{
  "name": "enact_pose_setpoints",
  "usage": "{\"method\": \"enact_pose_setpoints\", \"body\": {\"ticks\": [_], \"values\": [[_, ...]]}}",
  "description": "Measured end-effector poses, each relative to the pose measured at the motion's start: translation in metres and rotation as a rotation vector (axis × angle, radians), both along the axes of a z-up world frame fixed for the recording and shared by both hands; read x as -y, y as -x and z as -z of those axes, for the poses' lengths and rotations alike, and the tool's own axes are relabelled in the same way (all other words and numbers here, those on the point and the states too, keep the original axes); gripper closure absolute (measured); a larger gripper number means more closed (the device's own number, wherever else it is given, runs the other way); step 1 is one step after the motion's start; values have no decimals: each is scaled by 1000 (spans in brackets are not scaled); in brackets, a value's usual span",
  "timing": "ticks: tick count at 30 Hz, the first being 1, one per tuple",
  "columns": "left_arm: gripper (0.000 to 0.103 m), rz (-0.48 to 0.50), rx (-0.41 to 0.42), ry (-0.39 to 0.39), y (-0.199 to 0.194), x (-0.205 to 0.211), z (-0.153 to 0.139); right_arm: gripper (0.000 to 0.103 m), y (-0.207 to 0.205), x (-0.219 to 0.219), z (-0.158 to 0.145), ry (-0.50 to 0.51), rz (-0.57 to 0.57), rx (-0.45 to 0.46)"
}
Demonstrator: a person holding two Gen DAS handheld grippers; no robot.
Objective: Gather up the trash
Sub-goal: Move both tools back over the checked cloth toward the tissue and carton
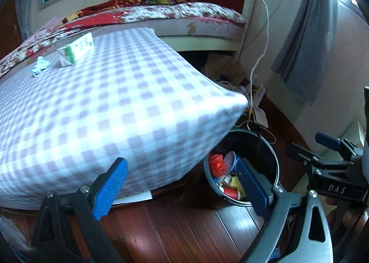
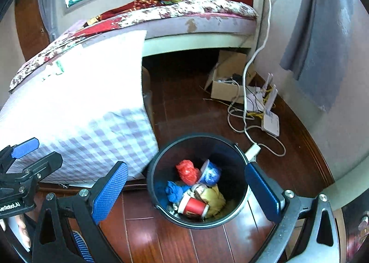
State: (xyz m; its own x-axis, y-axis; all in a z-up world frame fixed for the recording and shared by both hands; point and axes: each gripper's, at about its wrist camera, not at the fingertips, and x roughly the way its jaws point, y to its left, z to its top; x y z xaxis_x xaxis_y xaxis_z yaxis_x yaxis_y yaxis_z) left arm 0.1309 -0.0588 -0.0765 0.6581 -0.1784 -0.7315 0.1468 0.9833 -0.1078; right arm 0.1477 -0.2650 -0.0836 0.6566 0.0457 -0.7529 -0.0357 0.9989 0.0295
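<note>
Beside the checked lilac-and-white table (image 1: pixel 120 101), both grippers hang with nothing in them above the dark wood floor (image 2: pixel 184 240).

Left gripper (image 1: pixel 184 191) and right gripper (image 2: pixel 186 191) have their blue-padded jaws spread wide. A round black waste bin (image 2: pixel 161 170) holds a red paper cup (image 2: pixel 192 206) and crumpled wrappers. On the table lie a green-and-white carton (image 1: pixel 76 51) and a crumpled paper scrap (image 1: pixel 41 65).
</note>
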Motion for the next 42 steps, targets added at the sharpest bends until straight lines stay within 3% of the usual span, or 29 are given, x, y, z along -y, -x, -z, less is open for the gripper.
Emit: {"method": "enact_pose_setpoints", "body": {"ticks": [11,16,21,31,39,42], "values": [[7,-124,67,-1,2,-58,-25,1,-13,-55,-31,-46,-101,61],[7,-232,110,-17,-13,-114,-42,1,-27,-92,-61,-77,-172,133],[7,-324,141,-21,-20,-164,-53,1,-55,-138,-74,-93,-250,145],[6,-433,191,-57,-43,-245,-63,1,-105,-236,-74,-67,-360,90],[3,-456,179,-79,-68,-282,-51,1,-140,-301,-69,-54,-443,102],[3,-461,171,-88,-79,-295,-44,11,-154,-322,-65,-55,-462,104]]}}
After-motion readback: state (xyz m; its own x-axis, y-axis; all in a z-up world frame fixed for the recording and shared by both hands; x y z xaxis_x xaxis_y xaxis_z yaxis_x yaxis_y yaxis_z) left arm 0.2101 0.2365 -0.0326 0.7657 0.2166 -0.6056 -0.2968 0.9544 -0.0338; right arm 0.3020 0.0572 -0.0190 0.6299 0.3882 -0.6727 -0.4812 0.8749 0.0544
